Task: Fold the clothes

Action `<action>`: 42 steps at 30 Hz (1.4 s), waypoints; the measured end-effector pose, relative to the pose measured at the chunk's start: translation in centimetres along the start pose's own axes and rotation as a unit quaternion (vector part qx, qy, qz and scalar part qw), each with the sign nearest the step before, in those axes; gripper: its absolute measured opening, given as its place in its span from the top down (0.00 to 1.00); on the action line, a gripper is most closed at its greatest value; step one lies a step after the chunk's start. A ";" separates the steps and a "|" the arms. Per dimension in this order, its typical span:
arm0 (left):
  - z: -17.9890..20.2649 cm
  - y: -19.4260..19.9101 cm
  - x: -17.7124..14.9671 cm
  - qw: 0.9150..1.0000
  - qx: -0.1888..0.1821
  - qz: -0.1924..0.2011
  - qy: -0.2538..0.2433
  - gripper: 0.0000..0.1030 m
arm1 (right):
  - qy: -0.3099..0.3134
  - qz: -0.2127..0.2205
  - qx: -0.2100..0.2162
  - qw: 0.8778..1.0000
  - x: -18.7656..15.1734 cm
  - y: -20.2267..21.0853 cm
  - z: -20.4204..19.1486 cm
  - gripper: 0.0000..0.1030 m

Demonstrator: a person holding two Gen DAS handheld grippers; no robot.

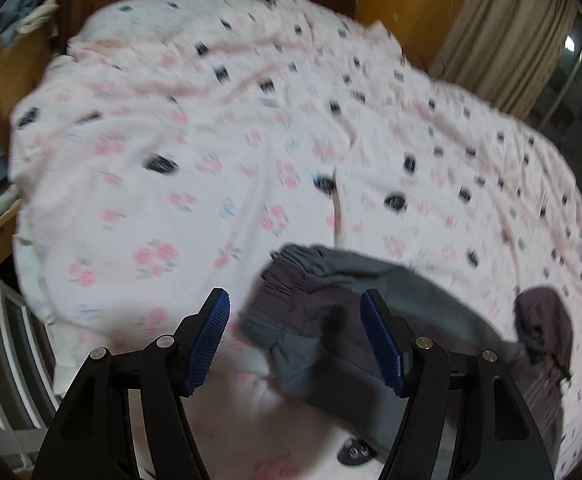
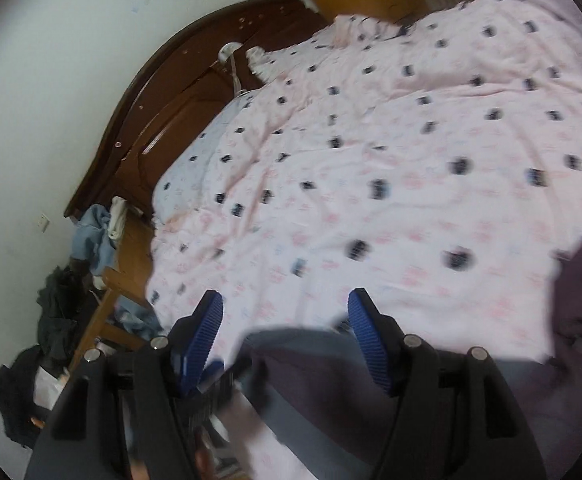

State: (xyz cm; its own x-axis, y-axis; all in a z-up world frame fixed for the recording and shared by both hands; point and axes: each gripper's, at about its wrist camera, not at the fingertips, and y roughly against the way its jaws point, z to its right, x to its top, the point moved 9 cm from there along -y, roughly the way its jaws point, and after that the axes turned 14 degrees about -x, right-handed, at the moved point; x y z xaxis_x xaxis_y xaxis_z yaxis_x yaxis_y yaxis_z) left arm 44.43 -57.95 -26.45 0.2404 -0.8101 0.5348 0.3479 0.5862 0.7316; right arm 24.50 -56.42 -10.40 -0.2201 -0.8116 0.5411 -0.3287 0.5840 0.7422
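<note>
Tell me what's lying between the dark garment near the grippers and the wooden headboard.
Only the pink floral bedspread, wrinkled, between the dark garment and headboard; clearest in the right wrist view.

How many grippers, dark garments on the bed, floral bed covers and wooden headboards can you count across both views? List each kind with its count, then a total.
Grippers: 2 (left gripper, right gripper)
Dark garment: 1
Floral bed cover: 1
Wooden headboard: 1
Total: 5

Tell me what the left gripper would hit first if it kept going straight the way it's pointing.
Most likely the dark grey garment lying on the pink floral bedspread; the left gripper has open jaws framing it, though blur leaves depth uncertain.
</note>
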 end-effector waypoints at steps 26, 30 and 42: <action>13.0 11.7 -11.0 0.976 -0.151 0.045 -0.152 0.39 | -0.159 0.050 -0.262 0.951 -34.3 32.1 31.3 0.34; 14.4 13.8 -16.6 0.961 -0.140 -0.008 -0.238 0.39 | -0.114 0.046 -0.270 0.955 -36.2 30.8 28.2 0.34; 13.6 15.8 -29.2 0.933 -0.103 -0.094 -0.331 0.38 | 0.109 0.064 -0.361 0.924 -43.1 22.5 17.3 0.18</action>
State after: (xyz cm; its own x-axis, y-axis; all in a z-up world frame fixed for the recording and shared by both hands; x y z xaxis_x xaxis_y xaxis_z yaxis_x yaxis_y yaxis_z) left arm 30.56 -24.85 -24.75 -0.4316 -0.6739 0.5996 0.5106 0.3654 0.7783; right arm 10.68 -8.51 -23.88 0.0014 -0.7589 0.6512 0.4036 0.5962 0.6940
